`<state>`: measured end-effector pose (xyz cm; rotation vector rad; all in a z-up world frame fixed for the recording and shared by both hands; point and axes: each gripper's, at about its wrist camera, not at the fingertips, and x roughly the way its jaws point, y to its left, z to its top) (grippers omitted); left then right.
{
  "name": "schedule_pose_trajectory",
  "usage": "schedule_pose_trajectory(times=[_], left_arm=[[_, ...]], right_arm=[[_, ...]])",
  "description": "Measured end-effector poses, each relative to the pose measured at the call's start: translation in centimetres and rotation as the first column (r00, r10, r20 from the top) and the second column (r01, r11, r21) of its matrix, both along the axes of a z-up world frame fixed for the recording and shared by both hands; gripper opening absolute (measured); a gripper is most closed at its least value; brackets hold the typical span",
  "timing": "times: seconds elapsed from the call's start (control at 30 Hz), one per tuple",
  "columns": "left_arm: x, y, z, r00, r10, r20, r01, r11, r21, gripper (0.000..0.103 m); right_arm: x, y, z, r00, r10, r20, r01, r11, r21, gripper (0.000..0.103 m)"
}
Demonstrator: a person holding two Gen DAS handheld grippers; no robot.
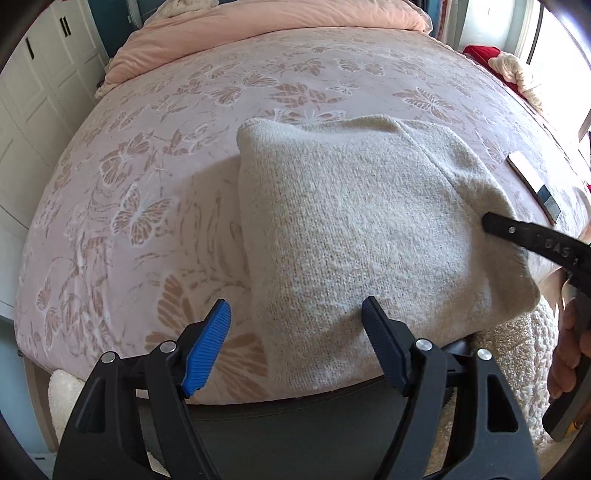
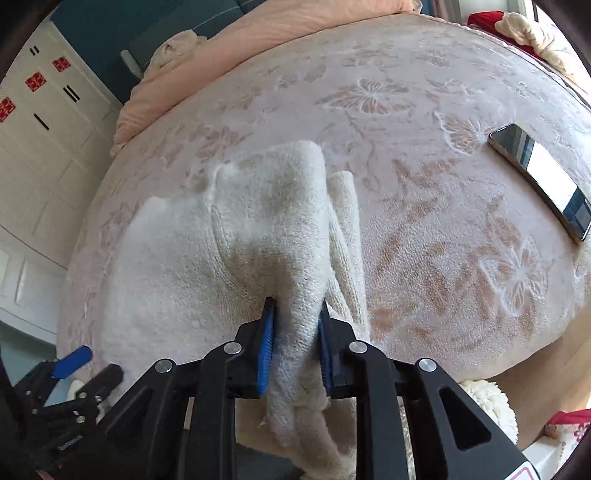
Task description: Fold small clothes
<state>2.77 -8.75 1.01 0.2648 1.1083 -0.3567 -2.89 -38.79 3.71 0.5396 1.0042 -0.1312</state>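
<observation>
A cream knitted garment (image 1: 354,229) lies folded on the pink butterfly-patterned bed (image 1: 155,177). My left gripper (image 1: 297,334) is open, its blue pads apart over the garment's near left edge, holding nothing. My right gripper (image 2: 295,336) is shut on the garment's right edge (image 2: 295,295), with the bunched knit between its blue pads and lifted a little. In the left wrist view the right gripper's black finger (image 1: 517,232) presses into the garment's right side. The left gripper (image 2: 74,360) shows at the lower left of the right wrist view.
A phone (image 2: 543,177) lies on the bed to the right of the garment; it also shows in the left wrist view (image 1: 532,184). A peach duvet (image 1: 266,33) is piled at the far end. White wardrobe doors (image 1: 29,122) stand to the left. A fluffy white item (image 1: 517,354) is at the near right.
</observation>
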Motion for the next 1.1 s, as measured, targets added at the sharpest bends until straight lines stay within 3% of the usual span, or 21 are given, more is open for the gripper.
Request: schedule_pose_trajectory(times=[0.03,0.07,0.1,0.17,0.23,0.33,0.4,0.5,0.53,0.6,0.67,0.7,0.77,0.87,0.97,1.07,1.1], left_arm=[[0.2,0.3,0.1,1.000,0.016,0.000,-0.016,1.000,-0.018,0.081],[0.4,0.6,0.2,0.999,0.031,0.005,-0.031,0.999,-0.044,0.083],[0.6,0.8,0.4,0.999,0.047,0.008,-0.046,0.997,-0.069,0.085],[1.3,1.0,0.4,0.998,0.067,-0.011,-0.068,0.989,-0.130,0.091],[2.4,0.9,-0.4,0.996,0.070,-0.054,-0.079,0.978,-0.193,0.093],[4.2,0.7,-2.9,0.983,0.082,-0.166,-0.119,0.968,-0.222,0.093],[5.1,1.0,-4.8,0.964,0.100,-0.246,-0.165,0.953,-0.256,0.098],[5.8,1.5,-7.5,0.926,0.115,-0.360,-0.240,0.916,-0.322,0.098],[5.8,1.5,-7.6,0.925,0.129,-0.358,-0.254,0.910,-0.328,0.098],[5.4,0.6,-6.7,0.941,0.110,-0.320,-0.210,0.932,-0.296,0.097],[4.6,-1.0,-5.1,0.965,0.081,-0.247,-0.139,0.965,-0.224,0.086],[4.2,-1.7,-4.4,0.973,0.065,-0.223,-0.110,0.975,-0.194,0.077],[3.6,-2.4,-2.8,0.981,0.034,-0.193,-0.067,0.984,-0.163,0.064],[2.5,-2.9,-0.8,0.983,-0.021,-0.183,-0.012,0.985,-0.175,0.058],[2.1,-3.5,-0.8,0.979,-0.050,-0.199,0.015,0.985,-0.170,0.058],[2.1,-4.2,-3.7,0.972,-0.035,-0.232,0.012,0.995,-0.098,0.071],[2.3,-3.9,-4.4,0.972,-0.024,-0.234,0.002,0.996,-0.094,0.080]], right_arm=[[-0.2,-0.1,0.8,1.000,-0.003,0.013,0.003,1.000,-0.012,0.027],[-0.3,-0.3,1.3,1.000,-0.006,0.021,0.006,1.000,-0.019,0.038],[-0.3,-0.5,1.4,1.000,-0.013,0.023,0.013,1.000,-0.019,0.059],[-0.1,-1.0,0.2,1.000,-0.011,0.002,0.011,1.000,0.016,0.075],[0.4,-1.1,-2.2,0.998,-0.007,-0.070,0.011,0.999,0.046,0.075],[0.7,-0.9,-5.6,0.991,0.015,-0.134,0.007,0.987,0.160,0.076],[0.5,-0.8,-6.7,0.992,-0.004,-0.123,0.029,0.978,0.205,0.086],[0.3,-0.8,-7.5,0.996,-0.019,-0.091,0.041,0.969,0.245,0.089],[0.3,-0.8,-7.6,0.996,-0.017,-0.085,0.038,0.968,0.250,0.092],[0.4,-0.7,-7.4,0.997,-0.007,-0.081,0.027,0.968,0.251,0.088],[0.5,-0.8,-6.9,0.998,0.006,-0.065,0.012,0.965,0.262,0.053],[0.3,-1.0,-6.4,0.998,-0.001,-0.058,0.017,0.961,0.275,0.042],[-0.2,-1.2,-4.7,1.000,-0.013,-0.019,0.018,0.962,0.271,0.036],[-1.4,-0.9,-2.1,1.000,-0.013,0.012,0.010,0.983,0.182,0.035],[-2.0,-1.4,-3.7,0.999,-0.025,-0.041,0.032,0.981,0.190,0.037],[-2.2,-1.8,-6.4,0.995,-0.040,-0.094,0.058,0.977,0.206,0.050],[-2.3,-1.8,-6.6,0.995,-0.051,-0.089,0.069,0.976,0.208,0.053]])
